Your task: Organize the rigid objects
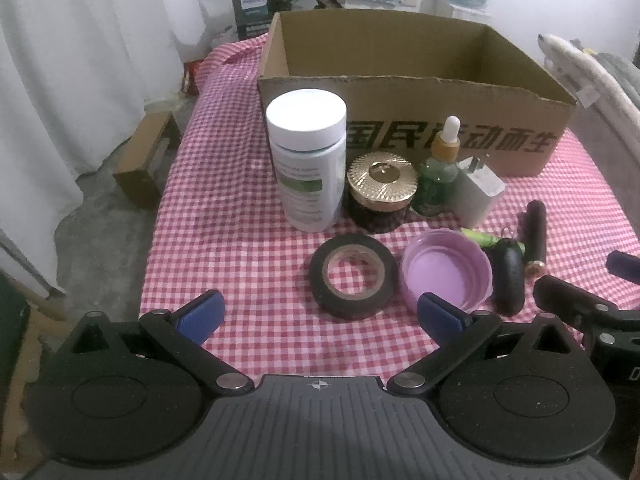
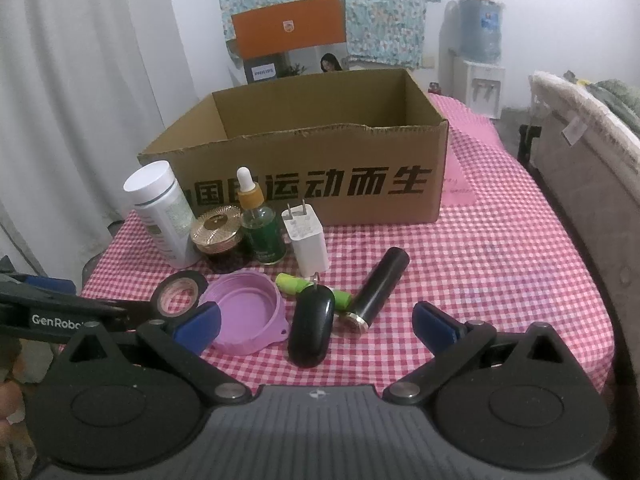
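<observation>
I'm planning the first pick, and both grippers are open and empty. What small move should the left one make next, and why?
Probably ease the left gripper forward and down over the black tape roll. The roll lies flat on the checked cloth, nearest that gripper and roughly centred between its open fingers, with nothing stacked on it. The cardboard box behind appears empty, ready to receive it.

the green tube (image 2: 340, 297) lies mostly hidden behind the black oval case (image 2: 311, 326); the white bottle (image 1: 306, 160) label print is perhaps too blurred to read.
</observation>
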